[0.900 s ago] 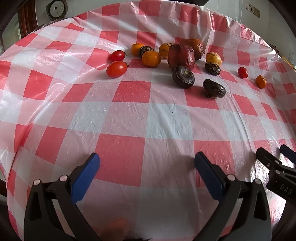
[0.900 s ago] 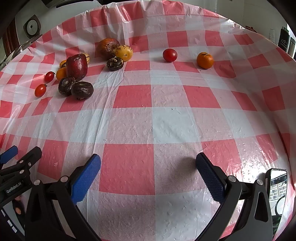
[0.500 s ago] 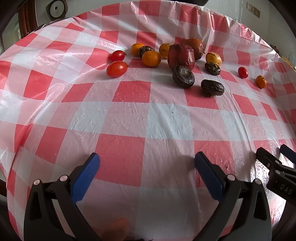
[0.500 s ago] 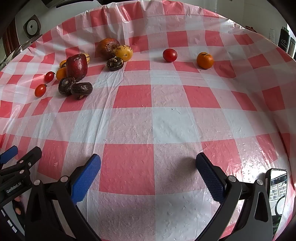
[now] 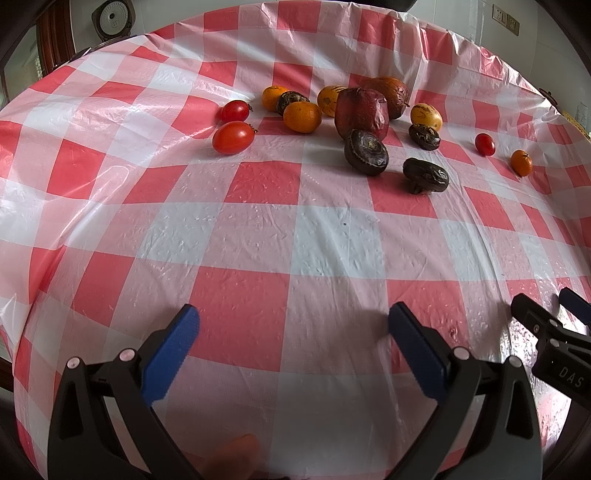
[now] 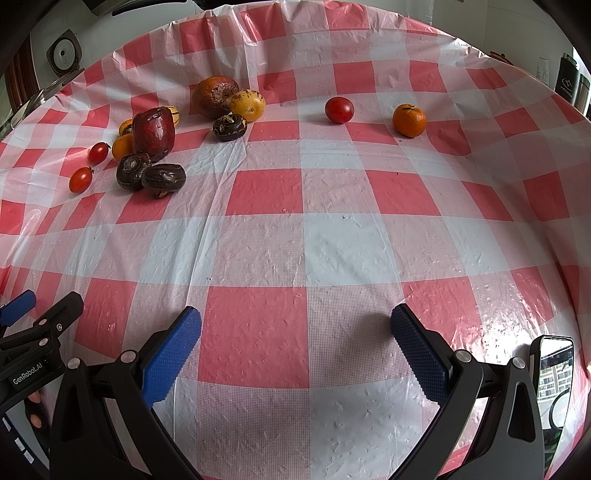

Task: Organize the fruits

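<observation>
Several fruits lie on the far part of a red-and-white checked tablecloth (image 5: 295, 240). A cluster holds two red tomatoes (image 5: 232, 137), oranges (image 5: 302, 116), a dark red wrinkled fruit (image 5: 362, 112), yellow fruits (image 5: 426, 114) and dark purple round fruits (image 5: 366, 151), one lying apart (image 5: 425, 174). A lone tomato (image 6: 339, 109) and a lone orange (image 6: 409, 120) lie to the right. My left gripper (image 5: 293, 332) is open and empty near the table's front. My right gripper (image 6: 295, 332) is open and empty too, beside it.
The right gripper's tip shows at the left wrist view's right edge (image 5: 546, 332). The left gripper's tip shows at the right wrist view's left edge (image 6: 40, 332). A phone (image 6: 552, 373) lies by the table's front right. A round white appliance (image 5: 112, 16) stands beyond the table.
The dark purple fruit lying apart from the cluster has tipped and settled flatter. Both grippers have stayed in place and open.
</observation>
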